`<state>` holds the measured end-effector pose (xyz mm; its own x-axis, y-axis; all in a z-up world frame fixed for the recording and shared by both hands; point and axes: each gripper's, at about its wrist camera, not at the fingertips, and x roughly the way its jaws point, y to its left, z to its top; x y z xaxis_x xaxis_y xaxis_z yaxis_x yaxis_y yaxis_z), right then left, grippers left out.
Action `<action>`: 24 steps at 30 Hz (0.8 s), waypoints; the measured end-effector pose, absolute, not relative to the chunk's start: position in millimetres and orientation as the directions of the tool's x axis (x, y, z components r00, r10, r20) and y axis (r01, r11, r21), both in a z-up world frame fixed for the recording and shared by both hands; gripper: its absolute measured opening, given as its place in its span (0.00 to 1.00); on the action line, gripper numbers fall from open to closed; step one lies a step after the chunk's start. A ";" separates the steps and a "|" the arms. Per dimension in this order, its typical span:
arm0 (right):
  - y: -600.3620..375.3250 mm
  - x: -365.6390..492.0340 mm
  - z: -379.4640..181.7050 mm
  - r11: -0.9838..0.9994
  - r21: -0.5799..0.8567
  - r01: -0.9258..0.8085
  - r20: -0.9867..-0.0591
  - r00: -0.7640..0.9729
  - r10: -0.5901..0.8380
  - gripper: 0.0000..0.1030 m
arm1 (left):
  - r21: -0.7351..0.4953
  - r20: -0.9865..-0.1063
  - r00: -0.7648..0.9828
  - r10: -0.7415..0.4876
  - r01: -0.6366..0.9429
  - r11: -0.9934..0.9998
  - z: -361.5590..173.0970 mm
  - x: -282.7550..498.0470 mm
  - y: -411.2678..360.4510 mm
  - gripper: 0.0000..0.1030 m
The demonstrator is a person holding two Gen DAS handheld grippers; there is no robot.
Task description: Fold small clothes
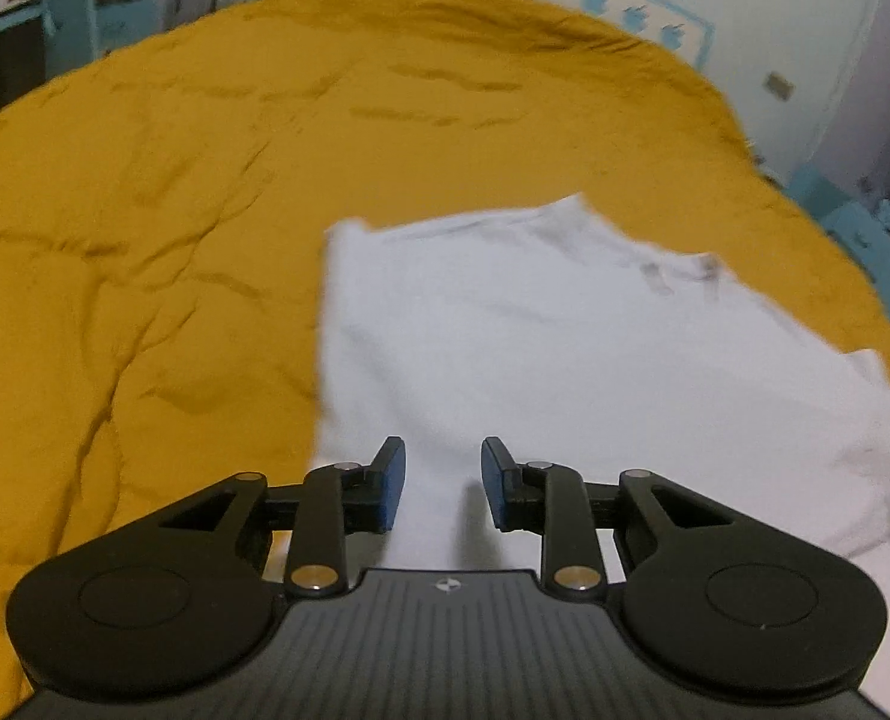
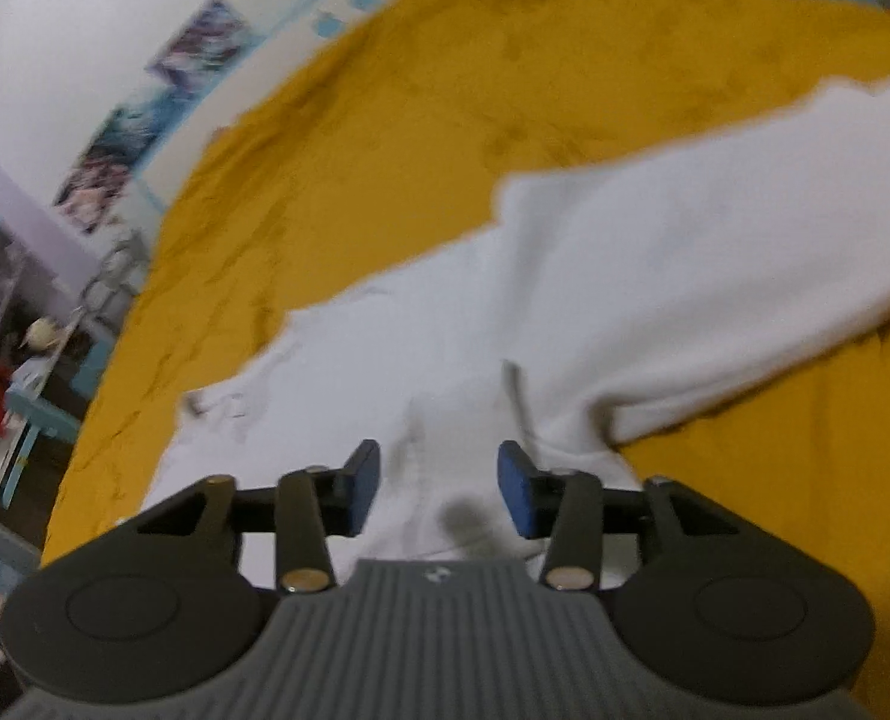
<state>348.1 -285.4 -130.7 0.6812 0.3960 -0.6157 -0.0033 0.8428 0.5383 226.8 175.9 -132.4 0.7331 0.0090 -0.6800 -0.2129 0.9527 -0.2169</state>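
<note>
**A:** Right under the lens, the left gripper [image 1: 443,483] hangs with its jaws spread and nothing between the blue pads [image 1: 392,480]. Below it, the white garment [image 1: 565,360].

**B:** And that garment lies on the mustard bedspread [image 1: 174,210], looking fairly flat from this side, its left edge straight and a corner poking out at the far end.

**A:** Over to the right wrist view: the right gripper [image 2: 438,486] is parted too, empty, hovering low over the cloth. It's blurry, so I can't say whether the pads touch fabric.

**B:** A different picture there. A thick white fold [image 2: 715,300] bulges up and runs off to the right, with a bunched ridge just ahead of the fingers.

**A:** So which step is this?

**B:** I'd call it early: between grasps, choosing an edge. No tidy fold is finished on the right.

**A:** And next?

**B:** Probably each gripper closes on a hem or corner, pinching only the layer it means to lift, then carries it across evenly so that bulge flattens rather than creases.
</note>
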 end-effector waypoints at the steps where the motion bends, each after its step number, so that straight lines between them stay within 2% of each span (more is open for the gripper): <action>1: -284.0 344.7 -129.5 0.846 0.533 -0.018 -0.619 0.673 0.404 0.47 | -0.225 -0.673 0.740 -0.007 -0.196 0.954 -127.7 223.2 169.0 0.35; 5: -277.3 343.8 -145.4 0.852 0.523 0.006 -0.673 0.617 0.409 0.47 | -0.256 -0.665 0.744 -0.064 -0.147 0.955 -120.9 213.0 142.0 0.41; 8: -282.9 342.4 -154.3 0.840 0.540 0.053 -0.681 0.614 0.399 0.38 | -0.294 -0.678 0.730 -0.090 -0.156 0.943 -123.9 206.6 127.1 0.41; 11: -298.4 329.8 -144.7 0.821 0.565 0.083 -0.664 0.636 0.393 0.40 | -0.377 -0.650 0.740 -0.172 -0.118 0.919 -119.7 199.9 113.7 0.41; 13: -319.3 314.5 -131.6 0.816 0.567 0.111 -0.637 0.687 0.349 0.42 | -0.444 -0.594 0.764 -0.252 -0.051 0.894 -113.2 194.1 99.9 0.41; 15: -350.4 296.0 -119.2 0.791 0.589 0.164 -0.602 0.742 0.295 0.43 | -0.493 -0.534 0.780 -0.327 0.027 0.869 -106.8 190.3 81.9 0.53; 17: -386.2 279.7 -111.5 0.760 0.603 0.244 -0.588 0.780 0.216 0.44 | -0.501 -0.496 0.781 -0.380 0.100 0.860 -100.0 192.0 58.3 0.54; 19: -424.2 268.0 -107.6 0.727 0.607 0.322 -0.586 0.799 0.135 0.45 | -0.492 -0.490 0.760 -0.426 0.163 0.855 -95.4 199.6 32.8 0.58; 24: -504.9 255.9 -118.7 0.591 0.625 0.510 -0.609 0.792 -0.040 0.47 | -0.527 -0.512 0.700 -0.497 0.201 0.826 -104.1 226.6 -14.8 0.59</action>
<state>255.9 -504.9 -118.7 0.7921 -0.0399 -0.6091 0.5101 0.5912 0.6247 226.6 -14.8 -104.1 0.7000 -0.4975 -0.5124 0.2014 0.8258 -0.5267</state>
